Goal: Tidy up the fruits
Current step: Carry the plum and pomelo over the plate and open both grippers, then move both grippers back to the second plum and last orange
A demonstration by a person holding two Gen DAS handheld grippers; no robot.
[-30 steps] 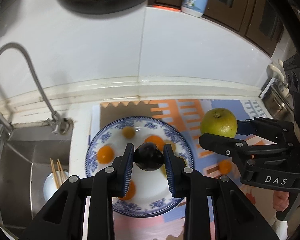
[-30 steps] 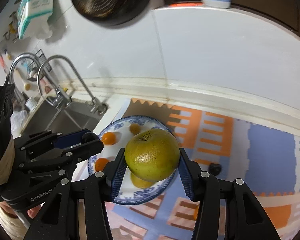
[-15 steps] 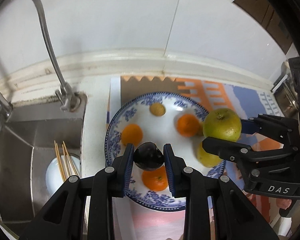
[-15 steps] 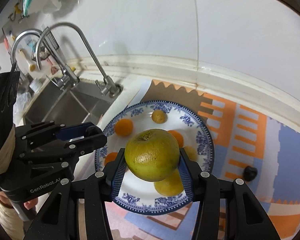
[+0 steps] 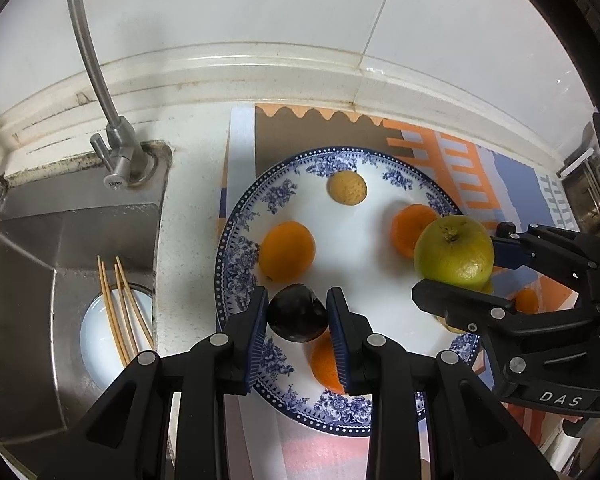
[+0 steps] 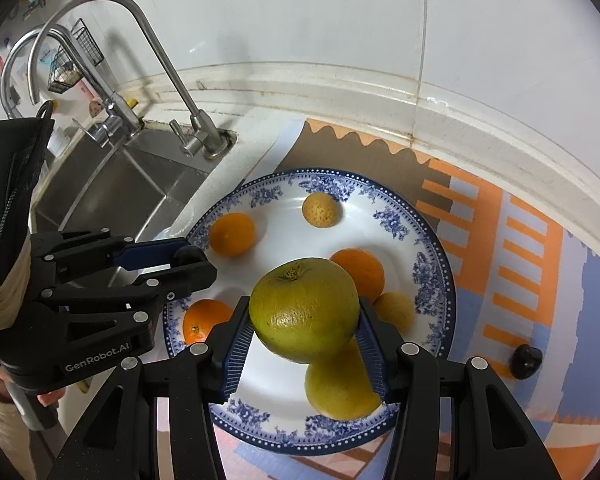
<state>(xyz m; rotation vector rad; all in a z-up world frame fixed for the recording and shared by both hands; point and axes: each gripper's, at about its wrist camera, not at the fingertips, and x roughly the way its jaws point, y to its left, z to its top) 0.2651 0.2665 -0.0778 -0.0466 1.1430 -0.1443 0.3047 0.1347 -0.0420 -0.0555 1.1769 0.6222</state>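
Tongs both loaded, both over the plate (image 5: 236, 240). Right tongs (image 6: 306, 338) clamp the green fruit (image 6: 304, 310), biggest piece here, stem end tilted up and away; it hangs above the plate's right half, over a yellow fruit (image 6: 340, 388) and just beside an orange (image 6: 360, 272). Bare white plate lies ahead-left of it, toward the middle, so that looks like the drop spot; straight down would land on the yellow one. Left tongs (image 5: 298, 320) pinch the dark fruit (image 5: 298, 314), small and roundish, no clear long axis, above the plate's near-left rim, between an orange (image 5: 286, 252) ahead and another orange (image 5: 328, 364) below it. Free plate sits to its right, toward the centre. Left tongs nearer the sink (image 5: 40, 280) side, right tongs nearer the mat (image 6: 520, 240). One more dark fruit (image 6: 526, 360) on the mat on the worktop, well off the plate, right tongs closer to it. Contact with the plate: cannot tell, both look held clear.
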